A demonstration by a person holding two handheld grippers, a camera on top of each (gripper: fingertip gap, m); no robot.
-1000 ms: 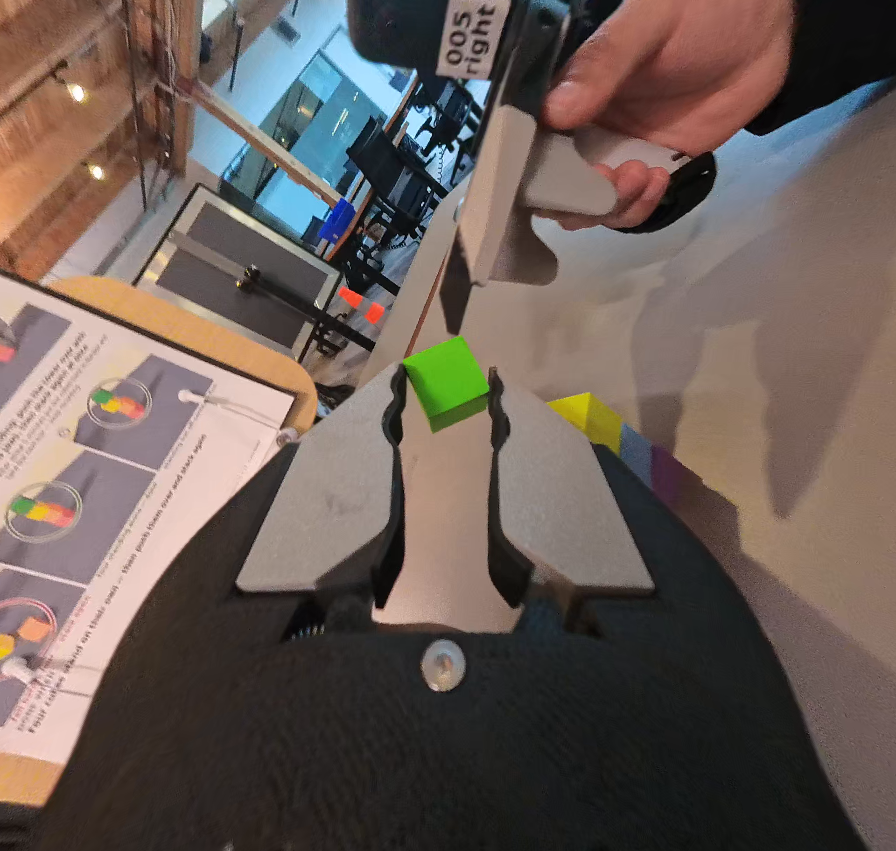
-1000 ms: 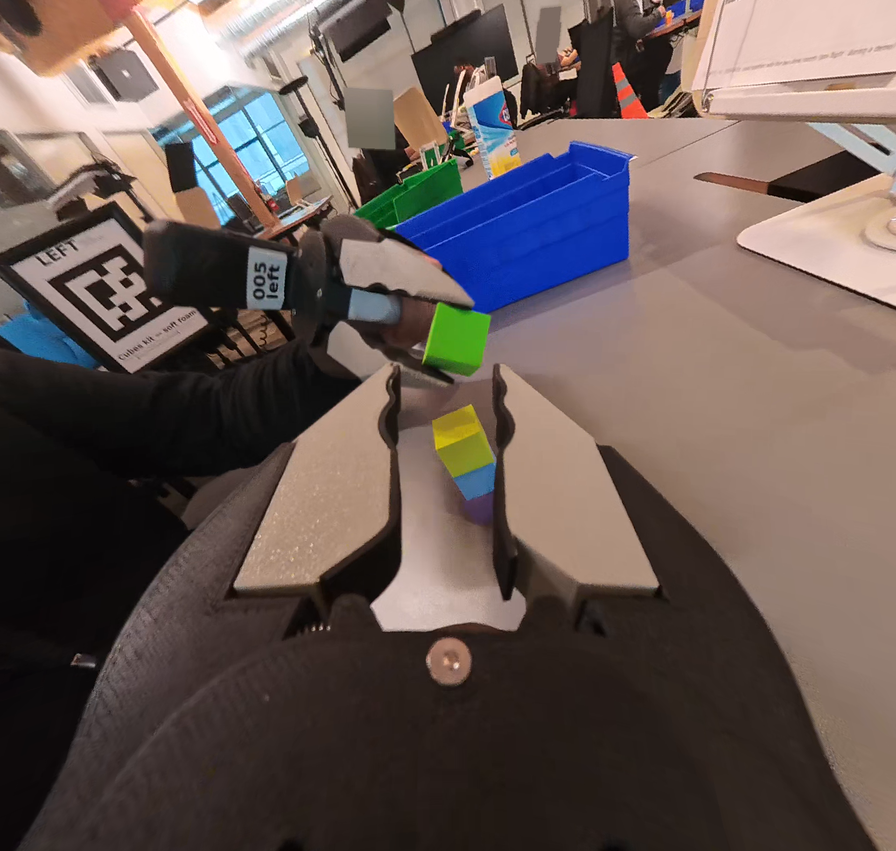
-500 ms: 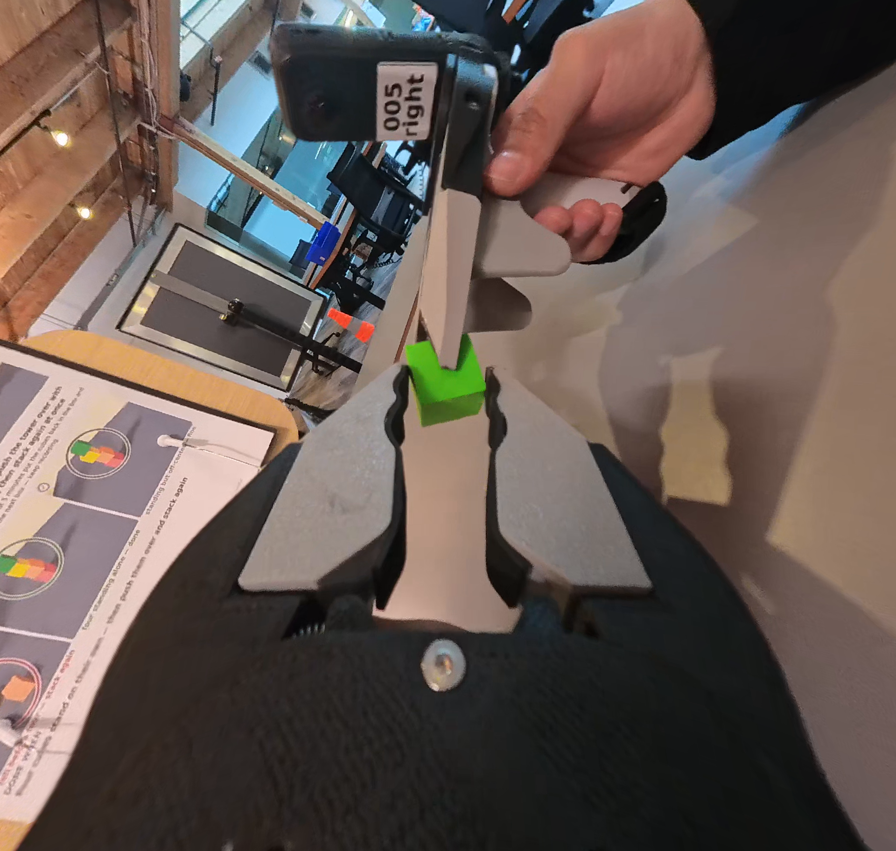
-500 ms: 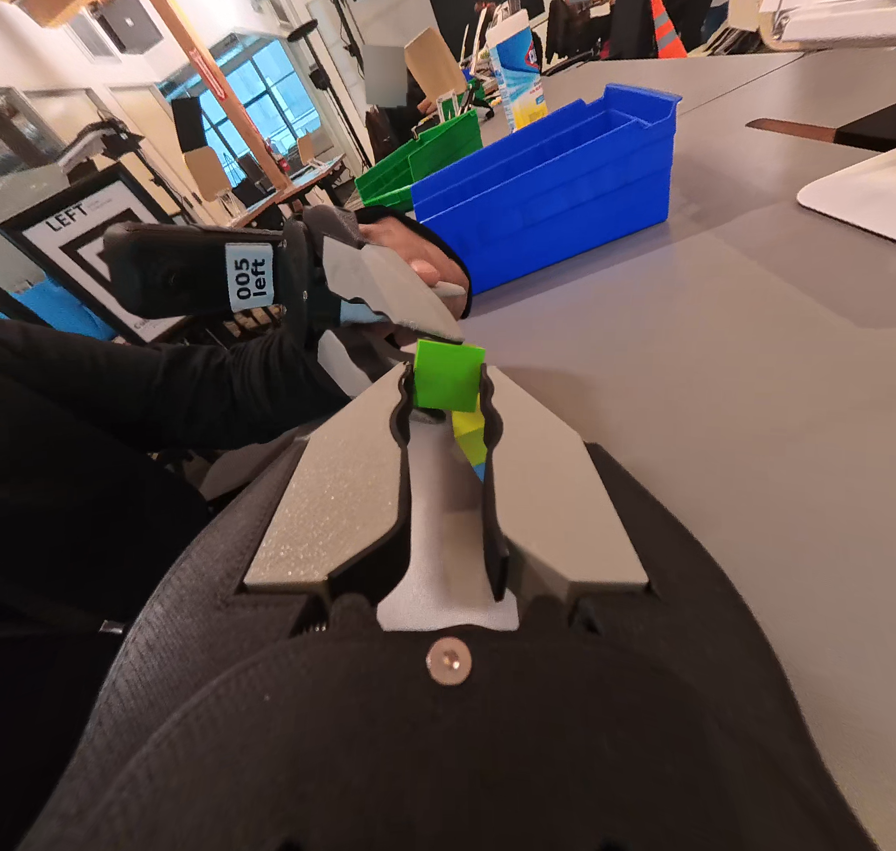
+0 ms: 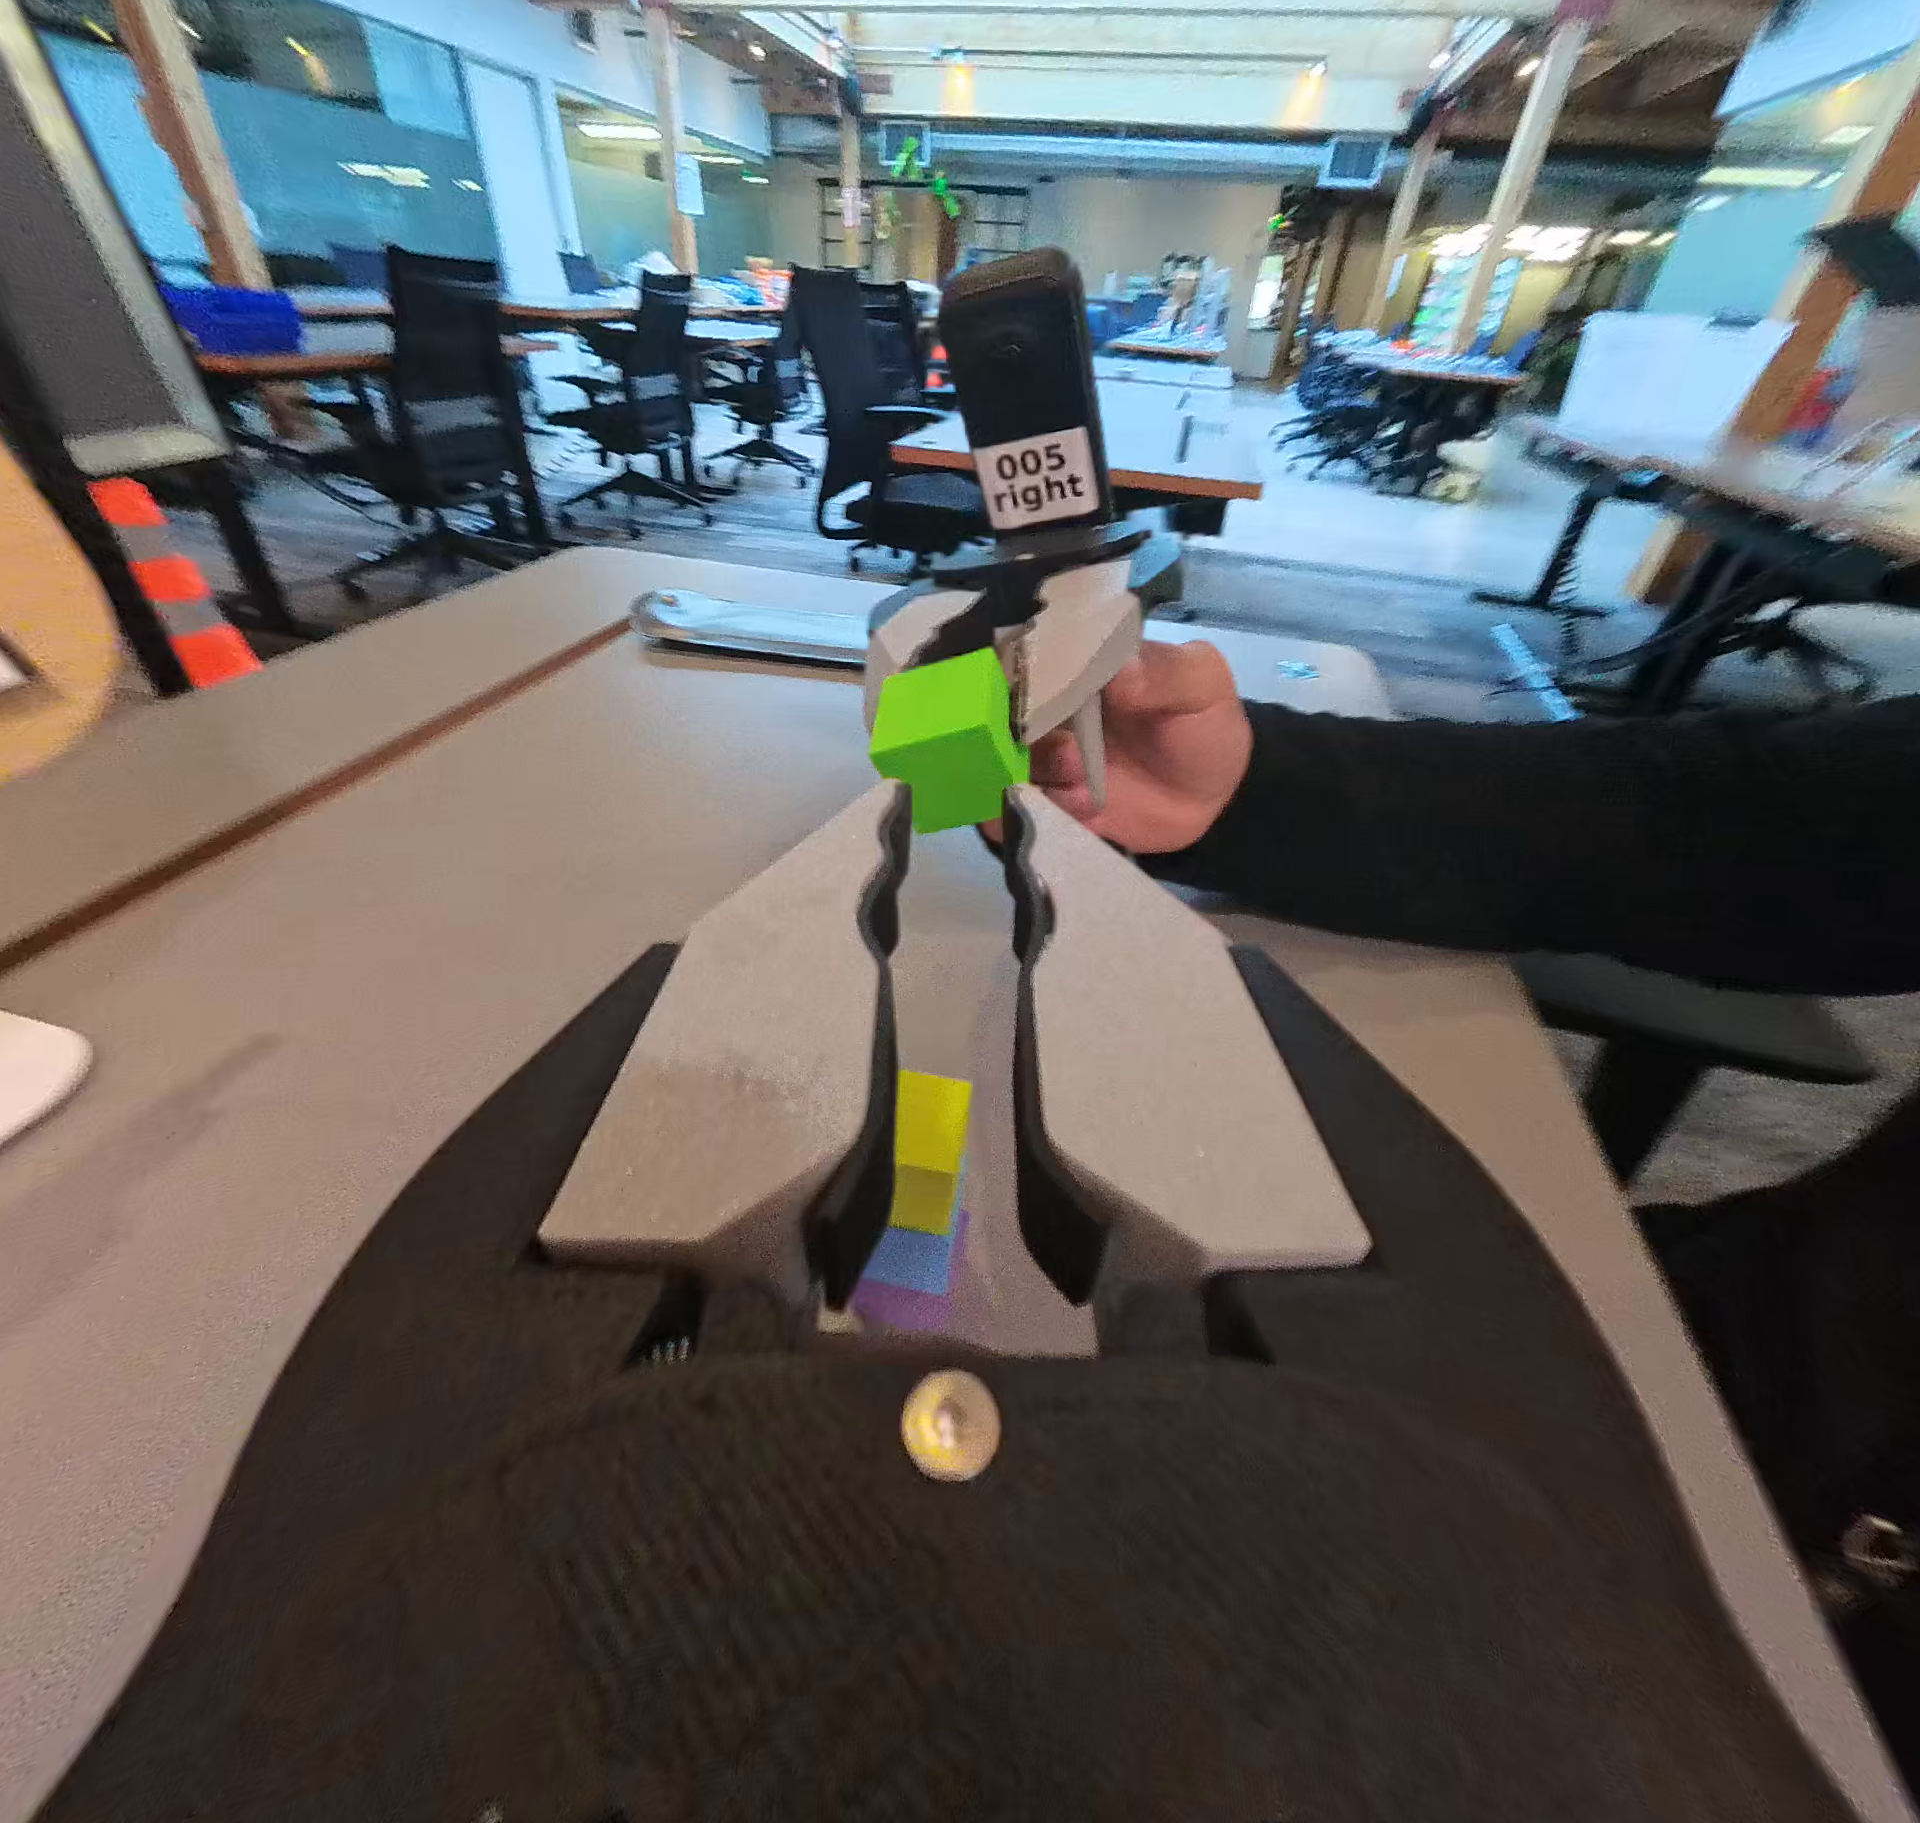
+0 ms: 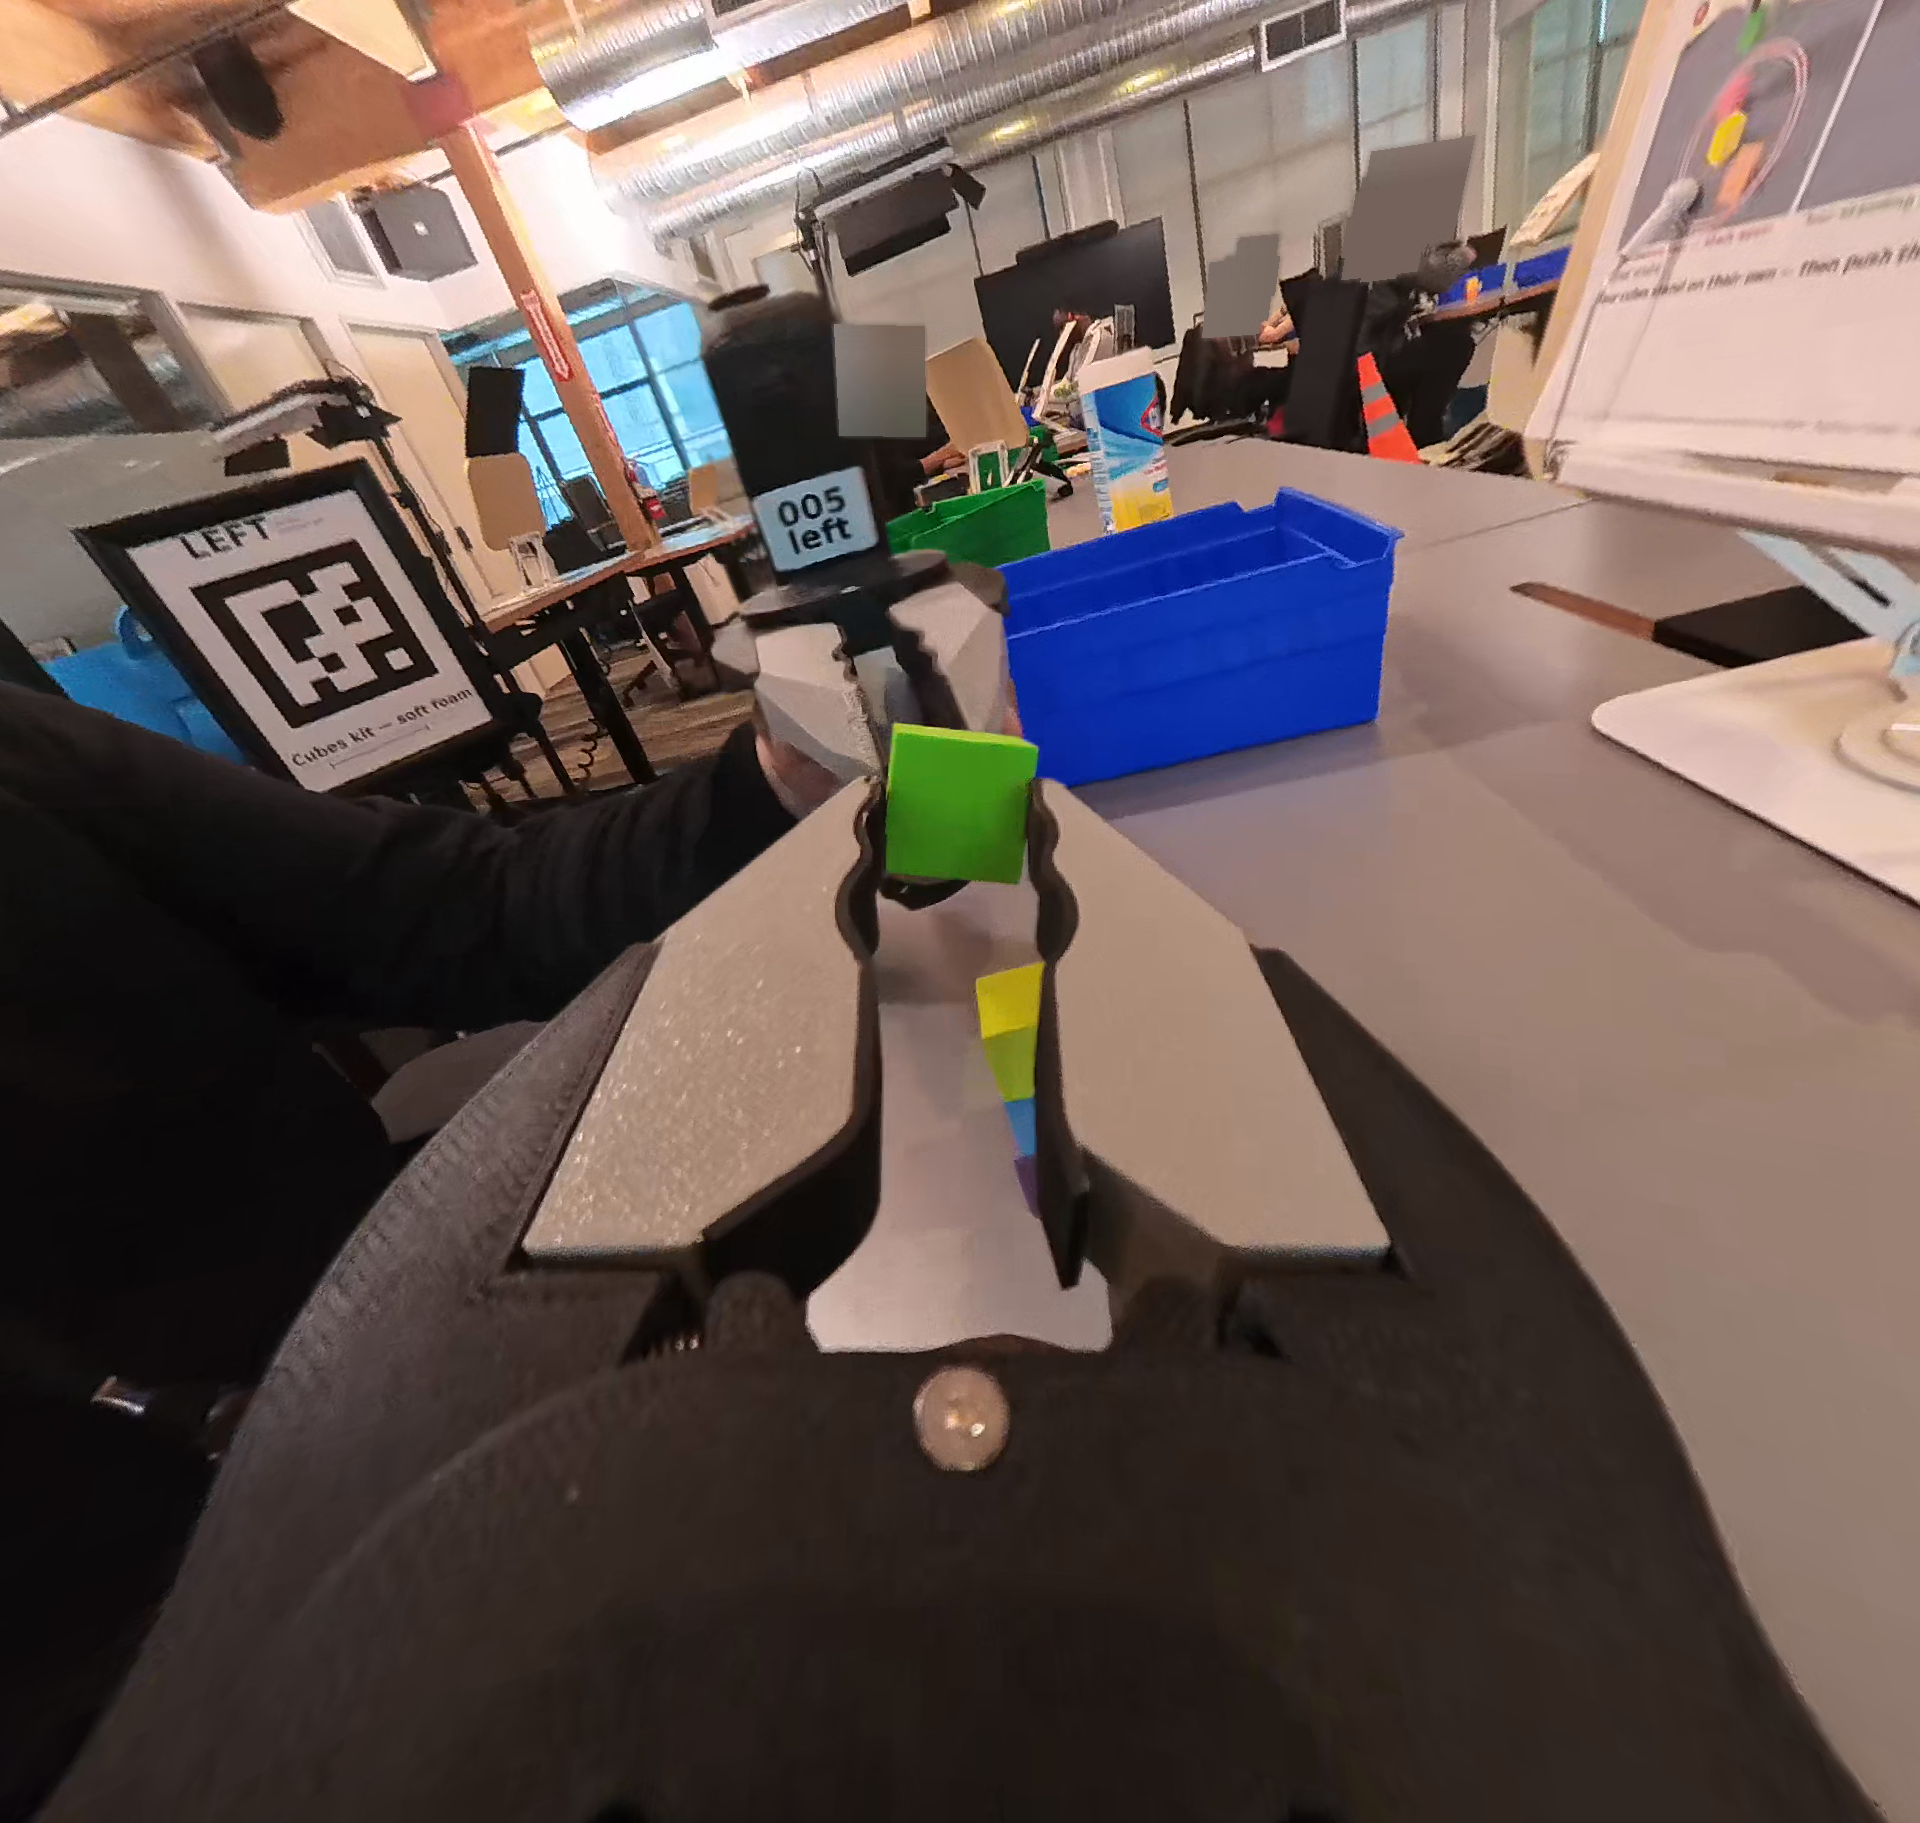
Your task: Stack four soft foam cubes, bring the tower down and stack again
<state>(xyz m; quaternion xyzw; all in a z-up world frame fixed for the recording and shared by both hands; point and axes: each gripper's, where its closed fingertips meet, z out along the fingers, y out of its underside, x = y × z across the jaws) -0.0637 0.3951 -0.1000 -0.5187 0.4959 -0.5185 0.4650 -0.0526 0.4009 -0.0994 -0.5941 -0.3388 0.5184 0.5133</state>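
- Right gripper [image 6: 956,817]: fingers clamped on the green foam cube [image 6: 961,802], gripping its two side faces at the very tips. The cube is up in the air, well clear of the tabletop [image 6: 1455,994].
- Left gripper [image 5: 954,812]: fingers stand a narrow gap apart, and the green cube [image 5: 948,739] sits right at the tips. I cannot tell whether they still pinch its lower edge or only meet it.
- Tower so far: yellow cube [image 6: 1010,1030] on blue cube [image 6: 1023,1129] on purple cube [image 6: 1029,1181]. Three high, long axis upright, standing alone on the tabletop.
- Key relation: the tower lies below the held cube and back toward the right gripper's body, showing in the finger gap close to its right-hand finger.
- My read: the fourth cube comes next. The right hand has it, so the right must draw back, shift slightly right, then descend squarely onto the yellow top face.
- Risk: soft foam, so a skewed set-down could tip the stack.
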